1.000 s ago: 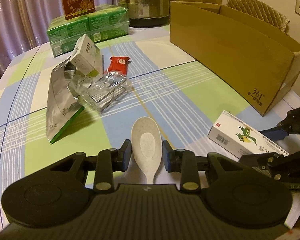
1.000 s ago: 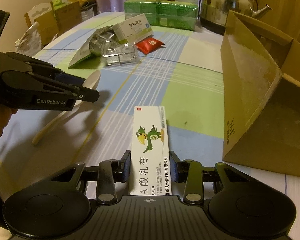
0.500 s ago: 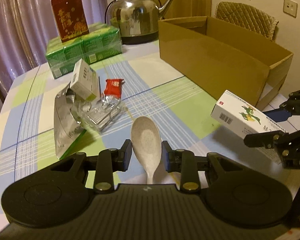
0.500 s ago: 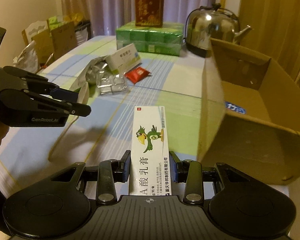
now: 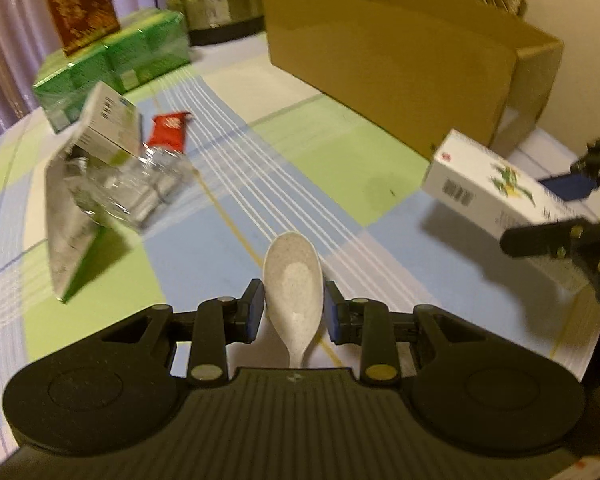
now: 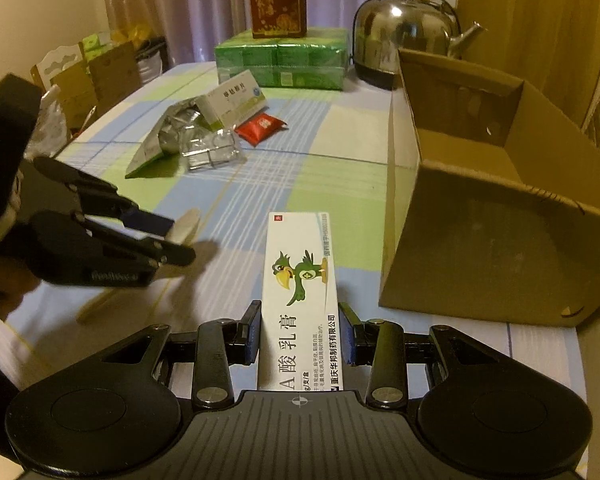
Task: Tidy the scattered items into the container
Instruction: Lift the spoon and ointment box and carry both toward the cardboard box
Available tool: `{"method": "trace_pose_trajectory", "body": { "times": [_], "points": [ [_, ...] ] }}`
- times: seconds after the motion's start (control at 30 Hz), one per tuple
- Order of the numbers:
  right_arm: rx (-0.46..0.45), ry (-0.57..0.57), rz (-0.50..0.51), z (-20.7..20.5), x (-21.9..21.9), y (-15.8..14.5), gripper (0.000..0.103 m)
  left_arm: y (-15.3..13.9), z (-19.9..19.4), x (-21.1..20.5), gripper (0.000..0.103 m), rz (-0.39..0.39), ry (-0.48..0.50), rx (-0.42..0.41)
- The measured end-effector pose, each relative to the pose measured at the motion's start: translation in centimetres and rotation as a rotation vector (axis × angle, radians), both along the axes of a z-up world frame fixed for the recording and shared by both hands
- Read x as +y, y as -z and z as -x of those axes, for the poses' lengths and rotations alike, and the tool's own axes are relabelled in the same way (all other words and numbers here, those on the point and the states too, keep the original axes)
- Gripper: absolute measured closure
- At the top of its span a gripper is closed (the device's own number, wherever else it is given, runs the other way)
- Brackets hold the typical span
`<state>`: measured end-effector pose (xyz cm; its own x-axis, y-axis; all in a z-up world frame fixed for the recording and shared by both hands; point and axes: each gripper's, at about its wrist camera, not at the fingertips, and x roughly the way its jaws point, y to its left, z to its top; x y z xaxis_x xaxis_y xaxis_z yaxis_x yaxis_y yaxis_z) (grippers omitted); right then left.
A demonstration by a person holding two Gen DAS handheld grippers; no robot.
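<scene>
The left gripper (image 5: 293,310) is clenched on a pale speckled spoon (image 5: 294,294), bowl pointing forward, held above the bench (image 5: 332,168). The right gripper (image 6: 300,334) grasps a long white ointment box (image 6: 300,300) printed with a green bird, also lifted clear of the cloth. Only the right view looks into the open cardboard box (image 6: 480,216), whose inside appears bare; the left view meets just its outer wall (image 5: 380,80) and catches the ointment box (image 5: 496,194) from the side, with its barcode end. Farther out lie a torn foil pouch (image 6: 156,144), clear blister packs (image 6: 210,148), a small white medicine box (image 6: 236,100) leaning on them and a red sachet (image 6: 262,128) just beside. At the far edge stand green packs (image 6: 282,62) topped by a red carton (image 6: 276,0), next to a steel kettle (image 6: 404,36). The bench wears a checked cloth of blue, green and cream; curtains (image 6: 180,8) hang behind.
</scene>
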<state>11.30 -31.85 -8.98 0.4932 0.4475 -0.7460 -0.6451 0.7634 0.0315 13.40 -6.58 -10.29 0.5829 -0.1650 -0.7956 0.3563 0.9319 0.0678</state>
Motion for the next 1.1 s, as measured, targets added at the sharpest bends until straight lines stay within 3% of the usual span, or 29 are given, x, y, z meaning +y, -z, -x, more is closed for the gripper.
{"method": "trace_pose_trajectory", "body": {
  "times": [0.3,0.47,0.63,0.67,0.7,0.9,1.1],
  "points": [
    [0.013,0.004,-0.004,-0.8,-0.1,0.9,0.068,0.8,-0.2,0.2,0.075,0.051,-0.038,-0.013],
    [0.018,0.003,-0.009,-1.1,0.1,1.1,0.068,1.1,-0.5,0.3,0.067,0.087,-0.056,-0.015],
    [0.023,0.004,-0.009,-1.2,0.2,1.3,0.068,1.2,-0.6,0.2,0.067,0.088,-0.056,-0.022],
    [0.023,0.003,-0.009,-1.2,0.2,1.3,0.068,1.2,-0.6,0.2,0.075,0.086,-0.055,-0.022],
    [0.023,0.003,-0.009,-1.2,0.2,1.3,0.068,1.1,-0.6,0.1,0.075,0.082,-0.054,-0.021],
    [0.0,0.004,-0.021,-0.9,0.0,0.3,0.068,-0.2,0.0,-0.5,0.076,0.032,-0.025,-0.034],
    [-0.038,0.005,-0.039,-0.2,-0.3,-1.4,0.068,-3.3,0.7,-1.0,0.076,0.02,0.001,-0.096]
  ]
}}
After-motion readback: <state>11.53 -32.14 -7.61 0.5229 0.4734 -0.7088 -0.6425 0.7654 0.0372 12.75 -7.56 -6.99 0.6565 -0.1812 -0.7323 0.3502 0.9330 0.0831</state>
